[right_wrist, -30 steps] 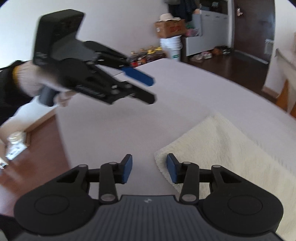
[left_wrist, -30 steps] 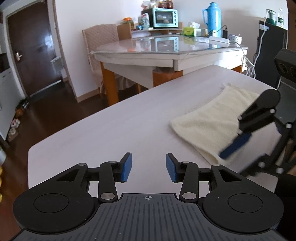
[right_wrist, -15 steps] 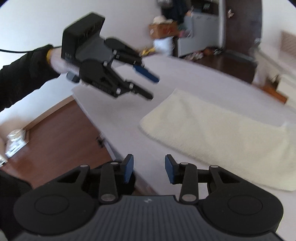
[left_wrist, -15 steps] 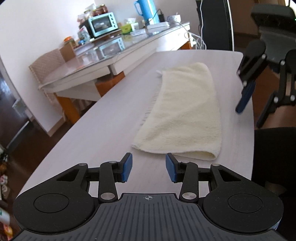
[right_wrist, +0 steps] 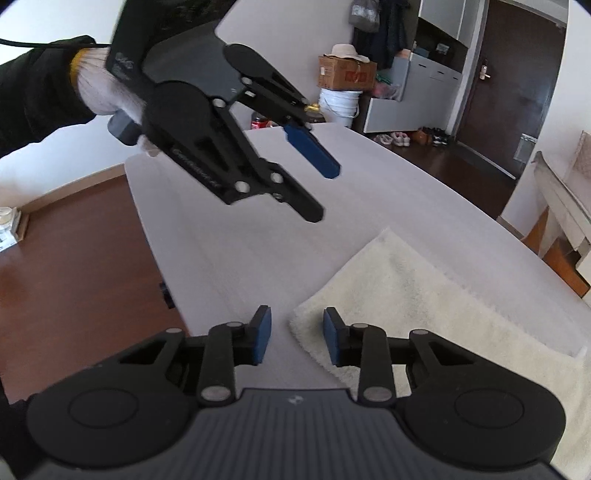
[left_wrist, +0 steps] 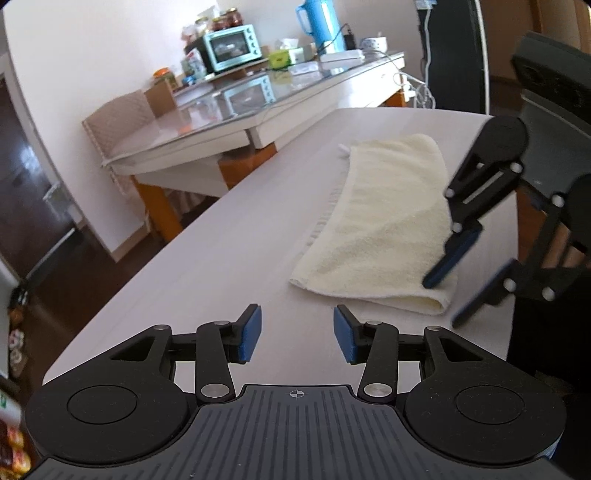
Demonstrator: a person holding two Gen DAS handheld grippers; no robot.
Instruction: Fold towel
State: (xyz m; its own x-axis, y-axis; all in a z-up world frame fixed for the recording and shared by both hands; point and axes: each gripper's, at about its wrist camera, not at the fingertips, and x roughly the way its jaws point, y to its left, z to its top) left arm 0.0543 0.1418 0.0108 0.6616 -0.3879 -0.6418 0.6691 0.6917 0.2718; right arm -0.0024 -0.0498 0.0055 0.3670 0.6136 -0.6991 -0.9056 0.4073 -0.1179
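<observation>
A cream towel [left_wrist: 384, 229] lies folded lengthwise on the pale table [left_wrist: 207, 258]. My left gripper [left_wrist: 297, 334] is open and empty above bare table, short of the towel's near left corner. My right gripper [left_wrist: 456, 286] is open, its fingers straddling the towel's near right corner. In the right wrist view the right gripper [right_wrist: 297, 341] is open with the towel's corner [right_wrist: 310, 321] between its blue pads, and the left gripper [right_wrist: 325, 192] hovers open above the table. The towel [right_wrist: 424, 306] stretches away to the right.
A second glass-topped table [left_wrist: 236, 110] with a toaster oven [left_wrist: 231, 46], blue kettle [left_wrist: 319, 24] and boxes stands behind. The table's edge [right_wrist: 155, 236] drops to a wooden floor [right_wrist: 74, 266]. A cardboard box and white bucket [right_wrist: 340, 105] stand by the far wall.
Both grippers have come in toward the towel's near end. The right gripper has dropped to the near right corner. The left gripper has swung closer to the near left corner.
</observation>
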